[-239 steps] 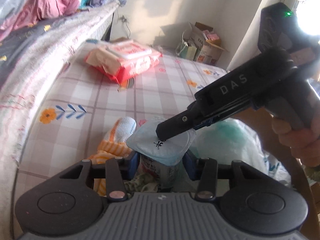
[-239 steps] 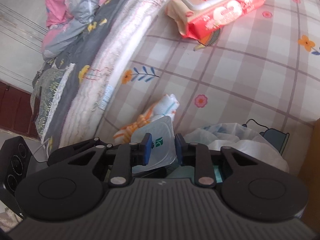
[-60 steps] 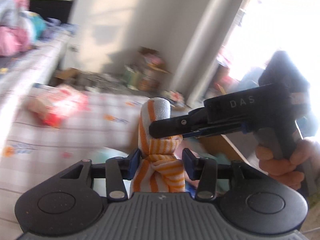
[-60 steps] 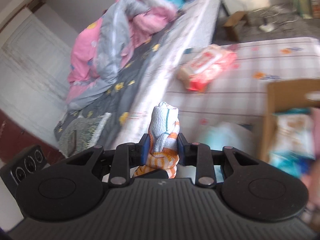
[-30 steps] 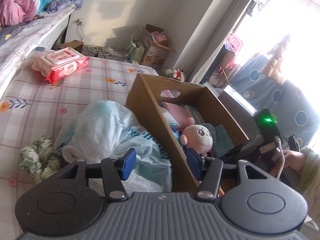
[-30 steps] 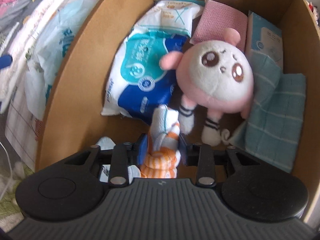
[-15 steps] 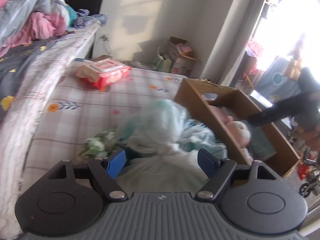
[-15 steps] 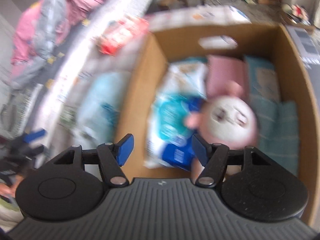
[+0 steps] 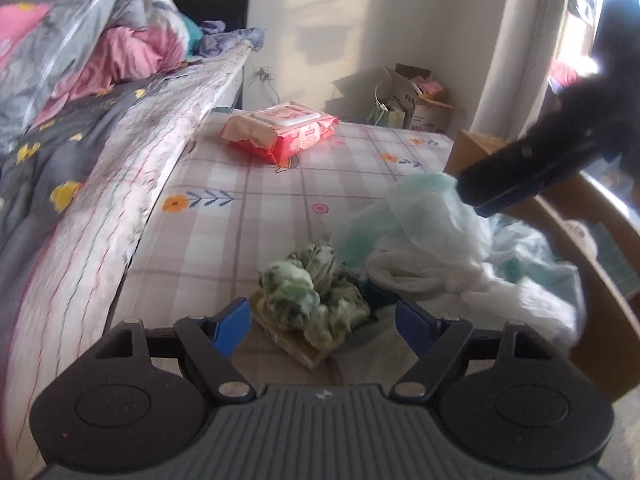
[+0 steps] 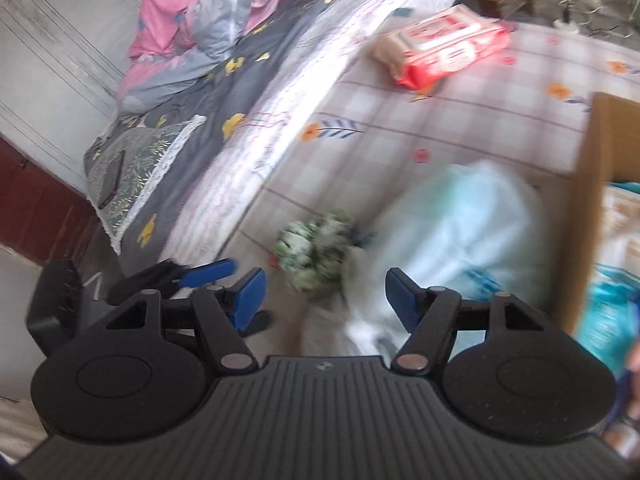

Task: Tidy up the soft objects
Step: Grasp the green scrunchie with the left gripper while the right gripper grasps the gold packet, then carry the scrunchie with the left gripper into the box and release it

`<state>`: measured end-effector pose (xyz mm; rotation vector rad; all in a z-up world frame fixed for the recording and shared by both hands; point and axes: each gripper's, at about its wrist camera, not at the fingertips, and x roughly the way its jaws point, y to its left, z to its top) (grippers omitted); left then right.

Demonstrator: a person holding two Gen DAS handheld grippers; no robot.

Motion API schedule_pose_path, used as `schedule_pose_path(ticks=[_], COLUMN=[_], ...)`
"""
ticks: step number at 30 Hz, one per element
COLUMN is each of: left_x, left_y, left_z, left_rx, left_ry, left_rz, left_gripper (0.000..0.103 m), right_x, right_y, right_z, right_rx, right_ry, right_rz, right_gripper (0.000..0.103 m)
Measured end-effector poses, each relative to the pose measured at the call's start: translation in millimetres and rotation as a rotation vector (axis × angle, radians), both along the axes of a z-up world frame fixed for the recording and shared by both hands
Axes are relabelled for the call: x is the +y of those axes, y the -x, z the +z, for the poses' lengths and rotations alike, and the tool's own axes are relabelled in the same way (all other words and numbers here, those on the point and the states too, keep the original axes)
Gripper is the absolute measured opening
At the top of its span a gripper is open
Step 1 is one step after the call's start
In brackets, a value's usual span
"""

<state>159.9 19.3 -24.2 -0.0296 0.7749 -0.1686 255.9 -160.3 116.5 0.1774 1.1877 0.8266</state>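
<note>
So the orange striped sock that both tools were carrying two seconds back is gone from view. A second ago the right tool had it down inside the box next to the pink plush, so I'd say that one's dropped off and sorted. Both tools have just been opening up and now there's nothing between the pads on either.

Next candidate looks like the green rag (image 9: 316, 300): a crumpled green-and-white mottled wad, soft and bunched, sitting on top of a flat yellowish packet (image 9: 296, 344) on the checked mat (image 9: 248, 200). It's right ahead of the left tool (image 9: 316, 326), roughly centred between the spread-wide jaws but not touched yet. Just beside it on the right is a heap of pale plastic bags (image 9: 432, 240), touching or nearly.

The right tool (image 10: 322, 294) is also wide and empty, very blurry view, hanging above the same rag with the box (image 10: 592, 152) wall off to its right. A red wipes pack (image 9: 280, 132) lies well apart, further up the mat, bed (image 9: 80, 160) along the left
</note>
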Motion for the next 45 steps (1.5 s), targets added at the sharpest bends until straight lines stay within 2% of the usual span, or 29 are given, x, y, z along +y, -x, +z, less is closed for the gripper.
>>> schedule_pose_path(ticks=[4,9,11,14,17,19,23,28,34,38,40,42,45], left_x=[-10,-7,-4,4,18,28,51,86,111,118,118,116,114], left_y=[-36,-53,-54,-57,-57,-54,-38,-9,11,16,16,15,18], left_z=[-23,-33,-35,-36,-34,-32,-21,-13,-7,-4,-2,0,5], left_rx=[0.062,0.071,0.066,0.063,0.058,0.047,0.021,0.026,0.026,0.017,0.014,0.011,-0.006], left_ry=[-0.064,-0.019,-0.005,0.027,0.081,0.11,0.128,0.145,0.138,0.14,0.141,0.139,0.141], left_rz=[-0.013,0.015,0.028,0.061,0.103,0.134,0.198,0.309,0.379,0.4,0.404,0.402,0.395], left_gripper=[0.081,0.078,0.063,0.047,0.033,0.029,0.028,0.028,0.028,0.028,0.028,0.028,0.028], right_x=[21,29,30,32,35,39,57,103,160,182,185,186,177], right_y=[-11,-21,-24,-27,-30,-32,-34,-26,-19,-14,-9,-4,-5], right_z=[-12,-24,-28,-33,-36,-36,-35,-45,-84,-111,-116,-114,-103], right_rx=[0.039,0.069,0.08,0.09,0.097,0.095,0.065,0.004,-0.058,-0.074,-0.106,-0.139,-0.136], right_ry=[-0.014,-0.023,-0.022,-0.024,-0.029,-0.029,-0.001,0.128,0.33,0.434,0.444,0.457,0.401], right_rz=[0.005,-0.004,-0.009,-0.014,-0.018,-0.016,0.019,0.164,0.331,0.401,0.421,0.43,0.387], right_gripper=[0.066,0.066,0.066,0.066,0.066,0.066,0.066,0.066,0.067,0.068,0.069,0.057,0.054])
